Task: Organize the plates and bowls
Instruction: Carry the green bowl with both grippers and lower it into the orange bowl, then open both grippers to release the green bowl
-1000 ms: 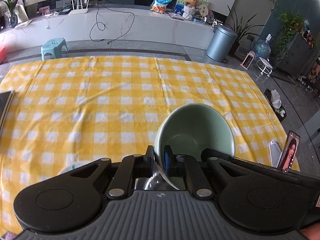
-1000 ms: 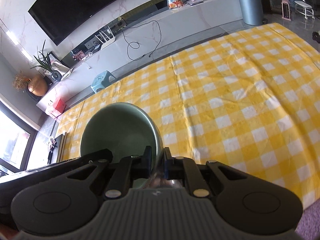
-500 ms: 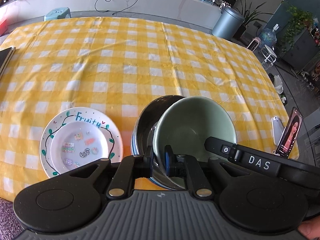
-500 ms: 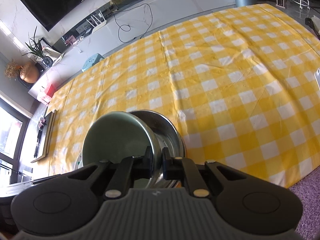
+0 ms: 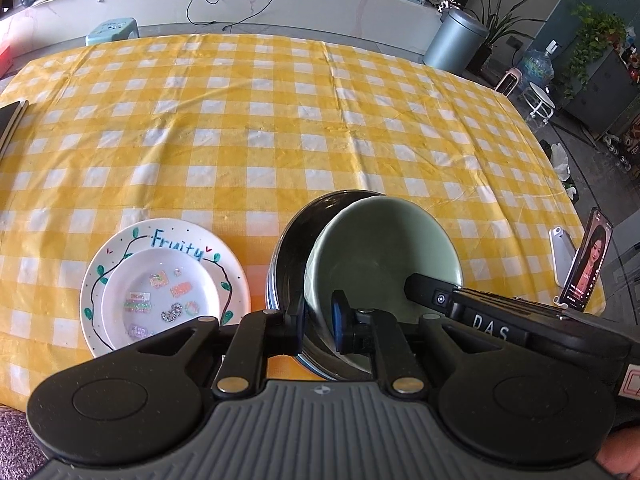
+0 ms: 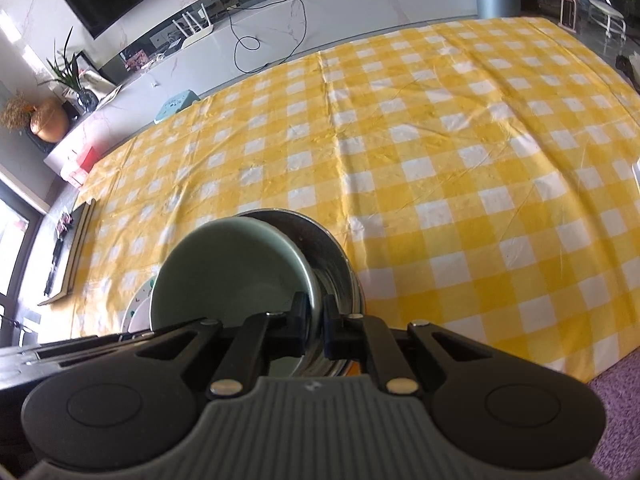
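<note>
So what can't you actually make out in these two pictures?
- Green bowl: its underside, and whether it touches the steel bowl, hidden by its own wall in both views.
- Left gripper, right gripper: rim contact too close to judge.
- Fruity plate: near edge covered by the left gripper; in the right wrist view only a sliver shows.
- Phone: screen text too small.

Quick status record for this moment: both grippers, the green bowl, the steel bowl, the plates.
left gripper: shut on the green bowl's rim, one finger inside, one outside
right gripper: shut on the opposite rim
green bowl: tilted, partly inside the steel bowl
steel bowl: on the checked tablecloth, near its front edge
plates: small plate stacked on the "Fruity" plate, left of the bowls
phone: propped upright at the table's right edge
</note>
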`<control>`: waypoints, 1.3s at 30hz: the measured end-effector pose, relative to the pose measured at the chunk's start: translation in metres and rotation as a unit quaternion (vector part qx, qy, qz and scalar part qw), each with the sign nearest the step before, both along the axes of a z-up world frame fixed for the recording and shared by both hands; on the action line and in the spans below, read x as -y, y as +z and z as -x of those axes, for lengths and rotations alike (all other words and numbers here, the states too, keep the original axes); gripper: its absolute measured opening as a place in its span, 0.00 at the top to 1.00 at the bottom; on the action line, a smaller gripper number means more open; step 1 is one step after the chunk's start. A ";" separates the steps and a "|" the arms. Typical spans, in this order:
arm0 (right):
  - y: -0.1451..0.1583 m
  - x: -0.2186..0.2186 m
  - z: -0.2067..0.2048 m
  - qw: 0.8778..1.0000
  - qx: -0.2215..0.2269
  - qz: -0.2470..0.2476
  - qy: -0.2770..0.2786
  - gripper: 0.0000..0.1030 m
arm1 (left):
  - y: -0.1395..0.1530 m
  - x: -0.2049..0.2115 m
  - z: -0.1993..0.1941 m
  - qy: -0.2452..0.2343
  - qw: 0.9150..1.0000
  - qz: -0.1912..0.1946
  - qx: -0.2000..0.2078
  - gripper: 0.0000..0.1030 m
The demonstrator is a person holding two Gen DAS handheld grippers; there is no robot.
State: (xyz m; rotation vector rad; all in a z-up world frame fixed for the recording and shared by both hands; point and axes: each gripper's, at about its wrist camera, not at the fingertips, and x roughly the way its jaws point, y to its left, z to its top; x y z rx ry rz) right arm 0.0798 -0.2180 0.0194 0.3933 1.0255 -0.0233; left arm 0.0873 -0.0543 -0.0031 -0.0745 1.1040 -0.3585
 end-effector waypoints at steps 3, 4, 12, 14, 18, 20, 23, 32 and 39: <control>0.001 -0.006 -0.002 1.000 0.002 0.024 0.016 0.94 | 0.000 0.001 0.001 0.000 1.000 -0.005 0.003 0.85; 0.001 -0.008 -0.002 0.999 0.002 0.033 0.022 0.94 | -0.001 0.003 0.001 -0.002 1.000 -0.011 0.006 0.85; 0.001 -0.014 -0.008 0.995 0.000 0.083 0.060 0.94 | -0.002 0.012 0.004 -0.023 0.998 -0.046 0.021 0.85; 0.001 -0.013 -0.010 0.994 -0.001 0.084 0.063 0.94 | -0.001 0.012 0.005 -0.024 0.998 -0.049 0.023 0.85; 0.000 -0.013 -0.011 0.994 -0.004 0.083 0.071 0.93 | 0.000 0.012 0.005 -0.026 0.998 -0.052 0.024 0.85; 0.000 -0.013 -0.011 0.994 -0.005 0.082 0.073 0.93 | 0.001 0.012 0.005 -0.024 0.998 -0.051 0.026 0.85; 0.000 -0.013 -0.011 0.994 -0.006 0.082 0.077 0.93 | 0.004 0.010 0.003 -0.022 0.998 -0.049 0.027 0.85; 0.008 -0.009 -0.009 0.995 0.009 0.073 0.072 0.85 | 0.011 0.002 0.000 -0.006 0.999 -0.035 0.041 0.85; 0.014 -0.012 -0.006 0.995 0.023 0.072 0.070 0.73 | 0.019 -0.009 0.003 0.015 0.998 -0.021 0.059 0.79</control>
